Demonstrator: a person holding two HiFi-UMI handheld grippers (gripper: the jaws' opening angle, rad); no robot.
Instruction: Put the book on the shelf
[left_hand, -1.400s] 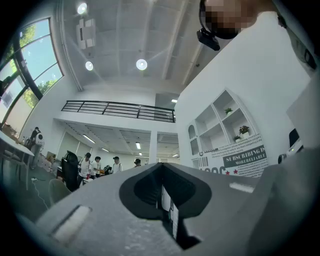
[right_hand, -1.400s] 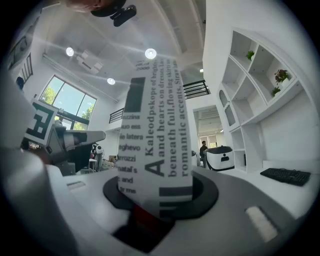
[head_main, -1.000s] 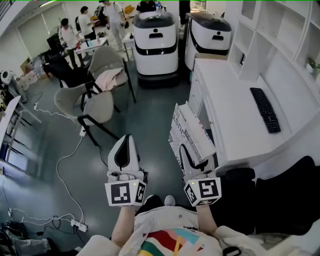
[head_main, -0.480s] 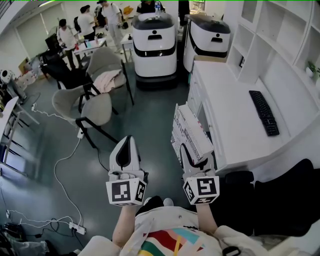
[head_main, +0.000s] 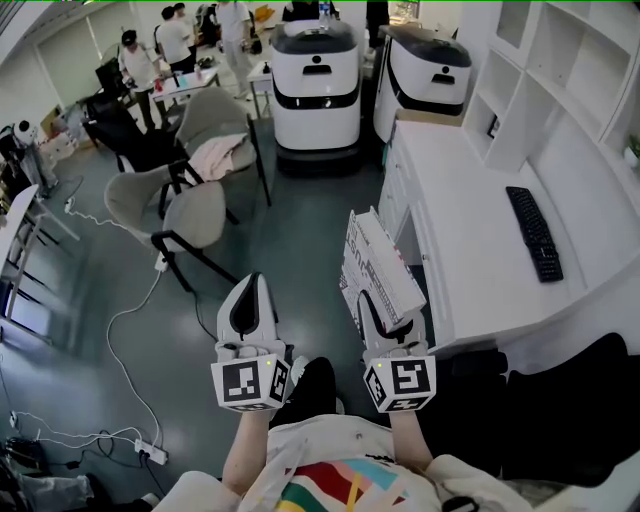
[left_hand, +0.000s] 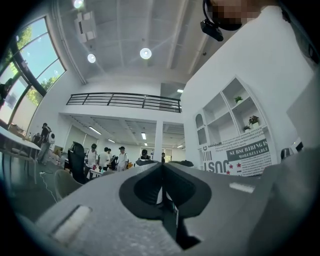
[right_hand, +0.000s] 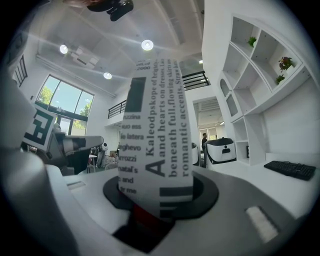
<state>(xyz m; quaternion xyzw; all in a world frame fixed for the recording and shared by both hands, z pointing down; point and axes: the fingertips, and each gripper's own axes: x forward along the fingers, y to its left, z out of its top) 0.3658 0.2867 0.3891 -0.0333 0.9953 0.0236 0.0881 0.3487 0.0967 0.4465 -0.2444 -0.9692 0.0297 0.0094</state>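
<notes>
Noted book (head_main: 378, 262) gripped between right gripper (head_main: 383, 312) fingers, left gripper (head_main: 250, 298) clenched empty; shelf (head_main: 545, 70) well beyond fingertips, so judged carrying underway, placing left.

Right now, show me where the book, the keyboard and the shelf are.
book (head_main: 385, 268): head view, on its pale upper face.
keyboard (head_main: 535, 232): head view, middle of the keys.
shelf (head_main: 540, 70): head view, on its white frame.
</notes>
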